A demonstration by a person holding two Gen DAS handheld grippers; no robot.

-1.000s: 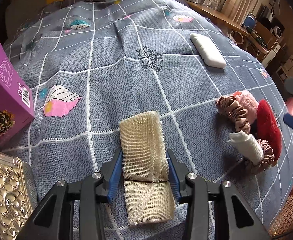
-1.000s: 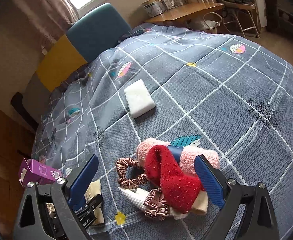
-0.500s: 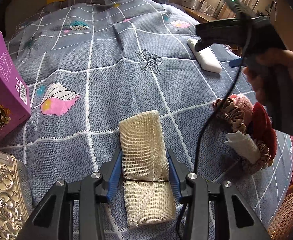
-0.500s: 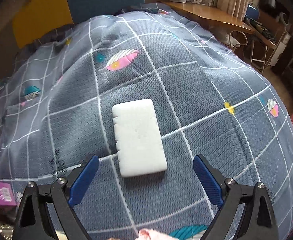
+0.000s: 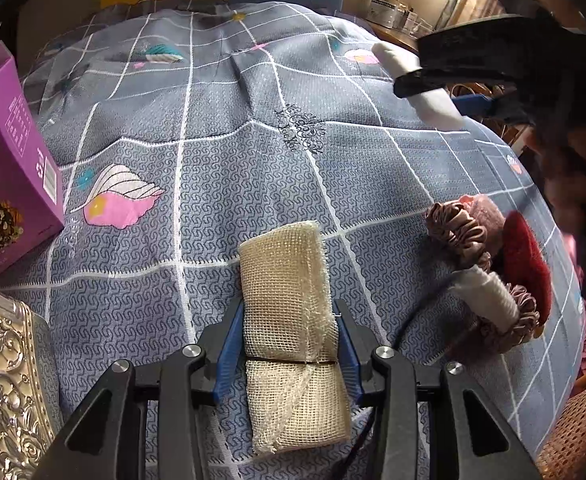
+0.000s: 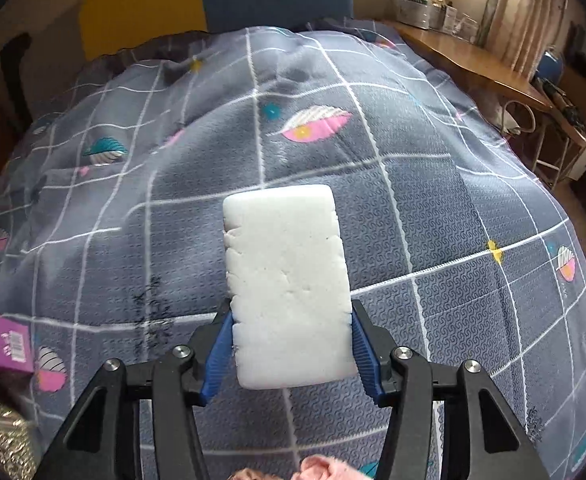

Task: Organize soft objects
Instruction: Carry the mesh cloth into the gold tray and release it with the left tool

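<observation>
Here the white sponge (image 6: 289,280) lies squarely between the blue pads of the right gripper (image 6: 291,344), its long axis running straight ahead along the fingers, its near end set back between them and its far end reaching well past the tips. The two pads touch its long side edges, so the right gripper is closed on it across its short width. In the left wrist view the sponge (image 5: 433,102) shows beside the dark body of that gripper, far ahead and to the right of the left gripper (image 5: 289,344); whether it rests on the bedspread (image 6: 433,200) or is just clear of it, I cannot tell.

The left gripper grips the folded mesh cloth (image 5: 289,312) the same way: pads pressed on both long edges, cloth pointing straight forward, one end trailing back between the arms. To its right and a little ahead sits the heap of scrunchies (image 5: 465,236) and a red fuzzy piece (image 5: 527,264), near but apart from the cloth. By my judgement, the sponge belongs to the right hand alone, as the left is well apart from it.
</observation>
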